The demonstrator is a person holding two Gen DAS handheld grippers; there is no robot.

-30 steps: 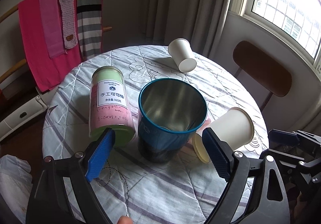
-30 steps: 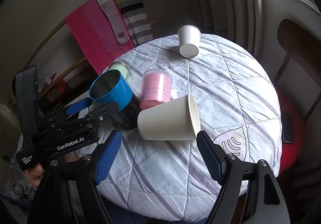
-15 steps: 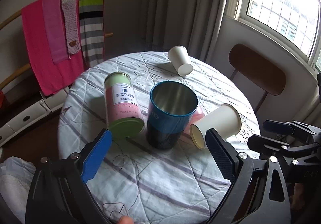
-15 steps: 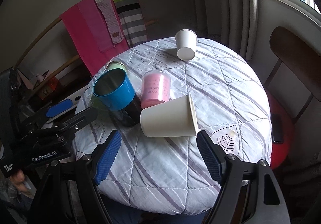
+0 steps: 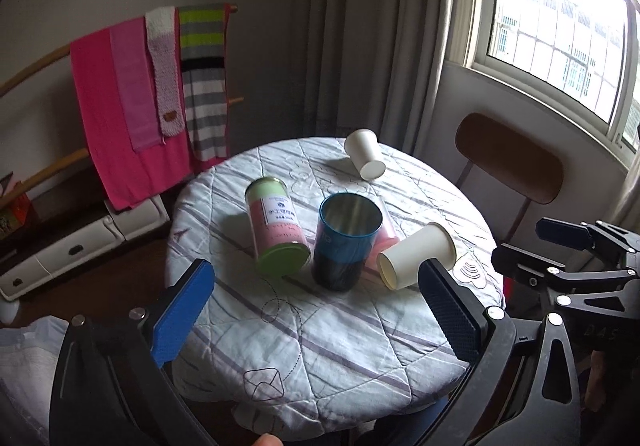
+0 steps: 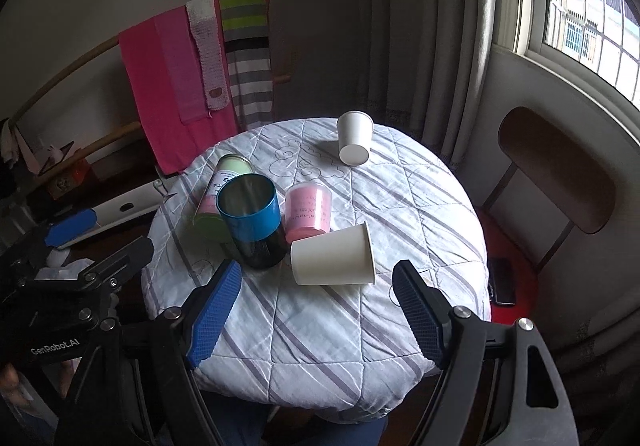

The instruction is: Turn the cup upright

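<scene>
The right gripper (image 6: 316,310) has its blue fingers (image 6: 214,304) spread wide and empty, held back off the near edge of the counter (image 6: 320,358). Just past them, at about twelve o'clock from the gap, the near paper cup (image 6: 332,256) lies on its side, mouth toward three o'clock, base toward nine. The left gripper (image 5: 316,310) is likewise released, its fingers (image 5: 182,310) apart and holding nothing, well short of anything on the cloth; in its view the same cup sits at about one o'clock.

Touching or almost touching the cup's base end stands a blue tumbler (image 6: 252,220), upright and open. A pink container (image 6: 309,211) is just behind the cup at eleven o'clock, and a green-lidded canister (image 5: 276,226) lies on its side beyond the tumbler. A second paper cup (image 6: 354,142) lies tipped over near the far edge at twelve o'clock, well apart from the rest. A chair (image 6: 556,174) stands at three o'clock.

The risks look plain enough. A thin paper wall will probably crush if squeezed hard, and a round cup on a soft quilted cloth may roll away from a one-sided touch, toward the near edge. Swinging the base down in so crowded a spot could knock the tumbler or pink container over.
</scene>
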